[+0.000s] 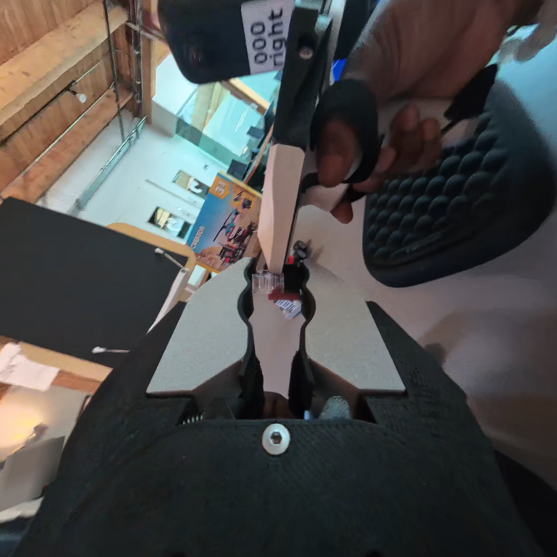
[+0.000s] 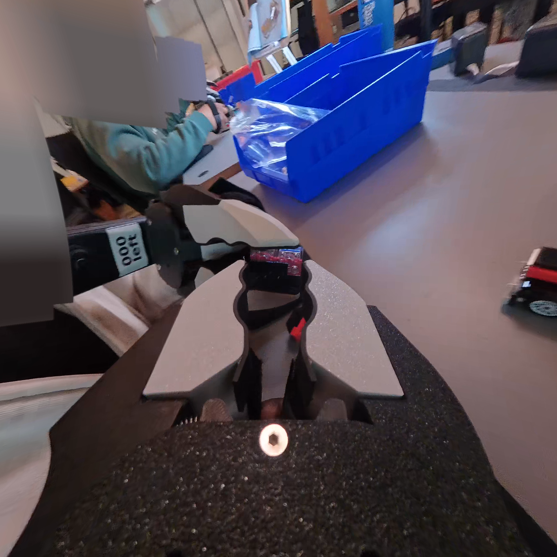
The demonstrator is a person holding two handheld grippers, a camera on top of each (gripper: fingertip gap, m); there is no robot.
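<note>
— What colours are on the small brick assembly (image 2: 275,271) in the tongs?
— Black, red and clear, with a striped grey piece (image 1: 289,307) at one end.
— And the tongs?
— The right tongs (image 2: 275,278) have pale grey fingers (image 2: 334,316) with black pads, on a speckled black body.
— Around them?
— A bright blue bin (image 2: 358,126) with a clear plastic bag (image 2: 271,129) inside, a grey desk (image 2: 422,211), a red-and-black toy car (image 2: 536,280), and a blue-and-orange box (image 1: 224,224) by a black cushion (image 1: 452,205) with a bumpy pattern.
</note>
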